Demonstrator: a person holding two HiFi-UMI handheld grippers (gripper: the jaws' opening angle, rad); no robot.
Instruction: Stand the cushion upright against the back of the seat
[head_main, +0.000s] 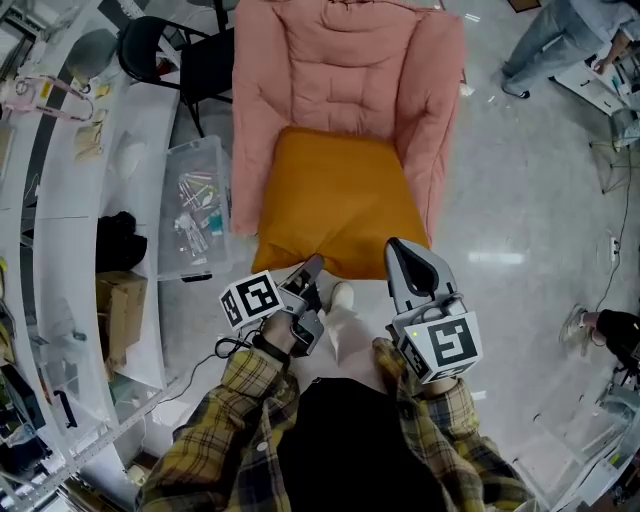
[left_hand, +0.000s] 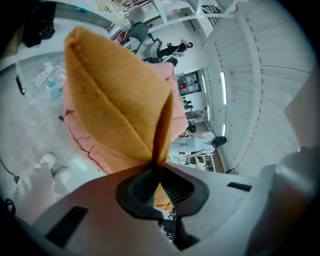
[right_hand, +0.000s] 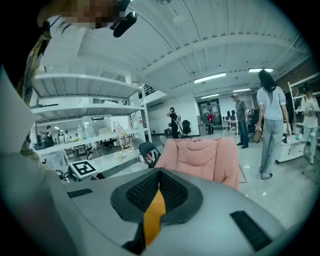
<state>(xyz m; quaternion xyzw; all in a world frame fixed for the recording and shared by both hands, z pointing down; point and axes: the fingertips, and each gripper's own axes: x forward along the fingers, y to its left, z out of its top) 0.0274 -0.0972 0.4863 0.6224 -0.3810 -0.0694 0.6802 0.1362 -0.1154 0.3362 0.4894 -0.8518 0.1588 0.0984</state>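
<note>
Below, glossy pale floor (head_main: 520, 200), pink seat (head_main: 345, 70); left gripper (head_main: 312, 268) and right gripper (head_main: 398, 248) tight on orange cushion (head_main: 335, 195).

Glossy pale floor (head_main: 520, 180), white shelving (right_hand: 85, 107), ceiling strip lights (right_hand: 210, 77).

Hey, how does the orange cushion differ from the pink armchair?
The cushion is orange and smooth; the armchair is pink and quilted. The cushion is smaller, spanning only the armchair's seat. The left tool and right tool grip the cushion's near edge; neither touches the armchair. Both are soft, padded fabric.
</note>
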